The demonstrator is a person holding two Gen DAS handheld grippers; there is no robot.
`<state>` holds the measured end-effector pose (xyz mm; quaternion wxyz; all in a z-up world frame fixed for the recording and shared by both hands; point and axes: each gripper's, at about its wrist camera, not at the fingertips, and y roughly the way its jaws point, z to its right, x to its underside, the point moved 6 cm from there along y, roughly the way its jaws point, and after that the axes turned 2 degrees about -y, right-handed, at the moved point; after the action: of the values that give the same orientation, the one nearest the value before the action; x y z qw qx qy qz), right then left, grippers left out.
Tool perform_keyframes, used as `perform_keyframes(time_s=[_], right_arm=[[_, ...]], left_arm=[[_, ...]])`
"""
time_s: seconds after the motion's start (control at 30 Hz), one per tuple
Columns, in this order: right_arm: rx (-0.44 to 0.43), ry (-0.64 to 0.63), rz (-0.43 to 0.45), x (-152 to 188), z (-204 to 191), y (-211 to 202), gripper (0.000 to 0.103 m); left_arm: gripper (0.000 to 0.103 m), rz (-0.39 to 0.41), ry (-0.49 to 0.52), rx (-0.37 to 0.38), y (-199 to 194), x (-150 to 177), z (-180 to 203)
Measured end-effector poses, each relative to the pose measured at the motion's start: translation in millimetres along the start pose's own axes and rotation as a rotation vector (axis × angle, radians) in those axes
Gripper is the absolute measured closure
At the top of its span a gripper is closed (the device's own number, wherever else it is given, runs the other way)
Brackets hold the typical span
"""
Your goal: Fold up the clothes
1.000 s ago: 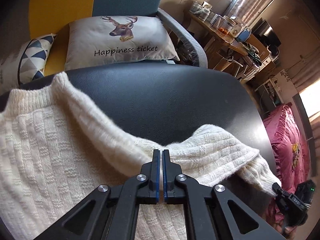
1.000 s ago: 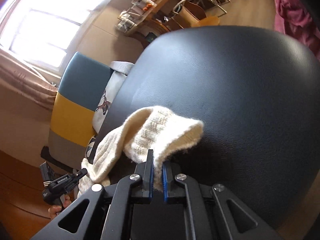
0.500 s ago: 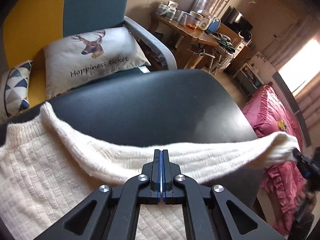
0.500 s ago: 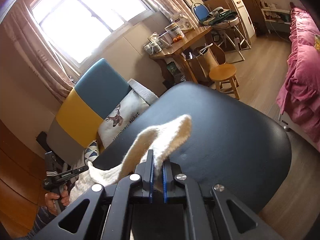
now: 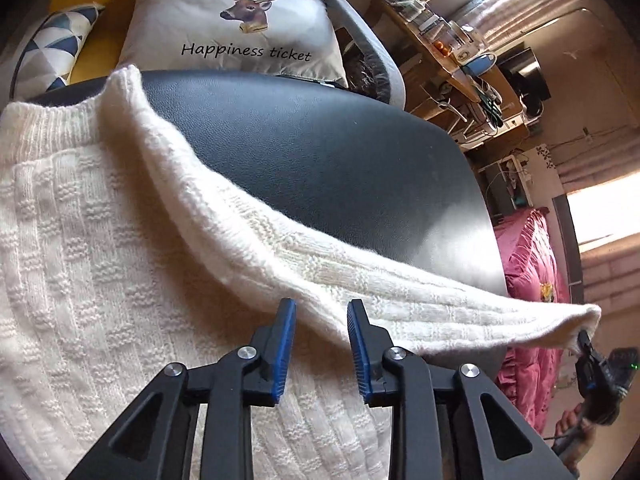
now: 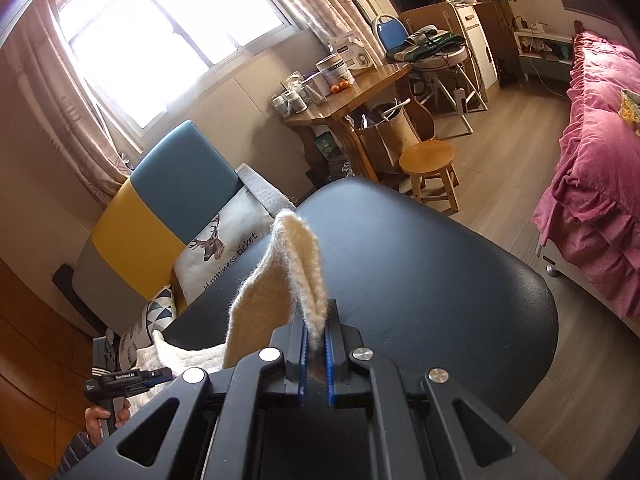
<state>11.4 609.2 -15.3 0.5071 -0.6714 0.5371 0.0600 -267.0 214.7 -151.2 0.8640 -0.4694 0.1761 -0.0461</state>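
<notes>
A cream knitted sweater (image 5: 92, 240) lies spread on a black leather table (image 5: 320, 152). Its sleeve (image 5: 360, 276) is stretched out to the right, off the table's edge. My left gripper (image 5: 321, 312) is open, its jaws apart just over the base of the sleeve. My right gripper (image 6: 315, 334) is shut on the sleeve's cuff (image 6: 296, 264), which stands up above the jaws. In the left wrist view the right gripper (image 5: 592, 354) shows at the far right, holding the cuff end in the air.
A blue and yellow armchair (image 6: 160, 208) with a deer cushion (image 5: 236, 24) stands behind the table. A wooden desk (image 6: 352, 88) with jars, a stool (image 6: 430, 160) and a pink bed (image 6: 592, 208) are to the right.
My left gripper has opened and let go of the sweater. My right gripper has lifted the cuff higher and pulled the sleeve out straight to the right.
</notes>
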Motion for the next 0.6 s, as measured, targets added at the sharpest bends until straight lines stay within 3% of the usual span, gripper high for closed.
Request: perform_keyframes(time_s=[0.07, 0.27, 0.43, 0.6], right_arm=[[0.014, -0.011, 0.010, -1.6, -0.5, -7.0, 0.097], [0.107, 0.043, -0.010, -12.3, 39.3, 16.2, 0.098], [0.146, 0.184, -0.108, -10.7, 95.4, 79.0, 0.097], [0.198, 0.240, -0.181, -1.7, 127.1, 125.7, 0.097]], left_arm=[[0.103, 0.013, 0.012, -0.007, 3.2, -4.6, 6.0], [0.103, 0.089, 0.015, 0.059, -5.7, -34.9, 28.8], [0.103, 0.129, -0.012, 0.021, 8.1, -64.7, 32.5], [0.103, 0.084, -0.014, -0.049, 40.8, -71.8, 29.5]])
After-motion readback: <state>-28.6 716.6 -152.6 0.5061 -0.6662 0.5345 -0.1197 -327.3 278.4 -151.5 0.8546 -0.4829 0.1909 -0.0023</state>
